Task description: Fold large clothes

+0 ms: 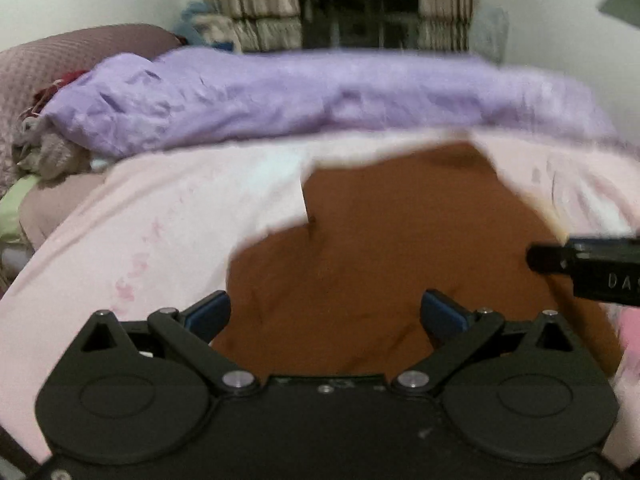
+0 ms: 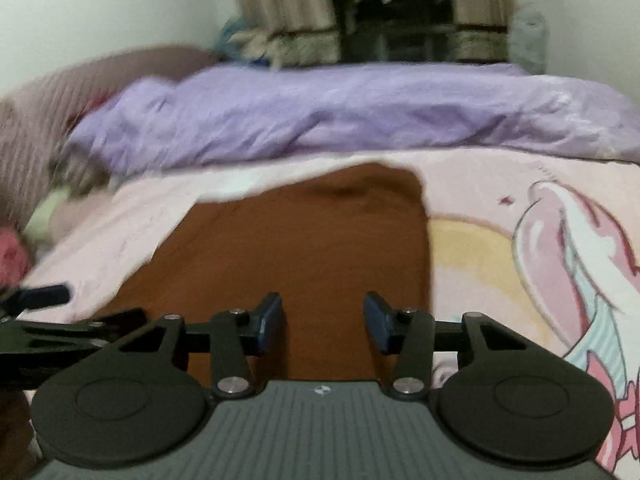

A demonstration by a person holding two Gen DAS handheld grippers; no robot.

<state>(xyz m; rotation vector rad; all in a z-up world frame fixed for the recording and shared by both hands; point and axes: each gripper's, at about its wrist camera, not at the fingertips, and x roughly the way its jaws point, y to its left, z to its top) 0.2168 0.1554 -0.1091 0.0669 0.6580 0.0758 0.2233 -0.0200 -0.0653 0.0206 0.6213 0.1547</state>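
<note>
A brown garment (image 1: 380,260) lies flat on a pink printed bed sheet (image 1: 160,240); it also shows in the right wrist view (image 2: 300,248). My left gripper (image 1: 325,314) is open and empty just above the garment's near part. My right gripper (image 2: 323,322) is open and empty above the garment's near edge. The right gripper's finger shows at the right edge of the left wrist view (image 1: 580,264). The left gripper's finger shows at the left edge of the right wrist view (image 2: 40,296).
A rumpled purple duvet (image 2: 340,116) lies across the far side of the bed. A mauve pillow (image 1: 60,64) and a heap of small clothes (image 1: 48,148) are at the far left. Curtains (image 2: 288,8) hang behind the bed.
</note>
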